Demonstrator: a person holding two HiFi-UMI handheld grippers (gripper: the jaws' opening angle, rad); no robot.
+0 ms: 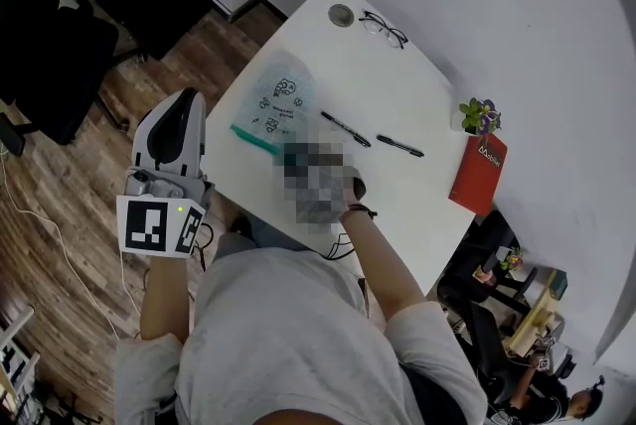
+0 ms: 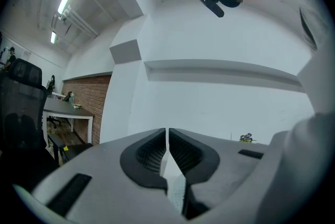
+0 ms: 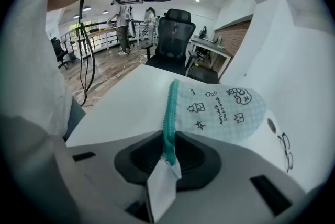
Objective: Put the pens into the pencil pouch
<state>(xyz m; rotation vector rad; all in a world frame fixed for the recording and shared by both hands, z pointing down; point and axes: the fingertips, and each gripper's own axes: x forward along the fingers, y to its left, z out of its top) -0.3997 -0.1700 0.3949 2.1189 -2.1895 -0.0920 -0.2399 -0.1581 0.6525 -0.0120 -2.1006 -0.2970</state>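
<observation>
**Light grey T-shirt [image 1: 288, 334] up front, right gripper [image 3: 168, 149] clamped on the pouch zipper**

Closest to the head camera is the person's shirt, filling the bottom middle of the frame. The left gripper [image 1: 184, 102] sits at the left edge, off the white table [image 1: 397, 80] and over the brown wooden floor [image 1: 60, 205]. Its own view shows the jaws pressed together with nothing between them, aimed at a white wall.

The mint-green checked fabric pencil pouch [image 1: 278, 103] with black doodles lies flat at the left-centre of the table. In the right gripper view the jaws are pinching the near end of its teal zipper strip [image 3: 169, 113], and a small white tag [image 3: 159, 186] hangs just below the pads. In the head view that gripper is under a mosaic patch.

Two slim black pens [image 1: 345, 128] [image 1: 399, 146] lie on the table right of the pouch, outside it and near each other but apart. Up top are black wire-frame glasses [image 1: 383, 28], and a red book [image 1: 479, 173] sits at the right edge beside a little potted plant [image 1: 479, 115]
</observation>
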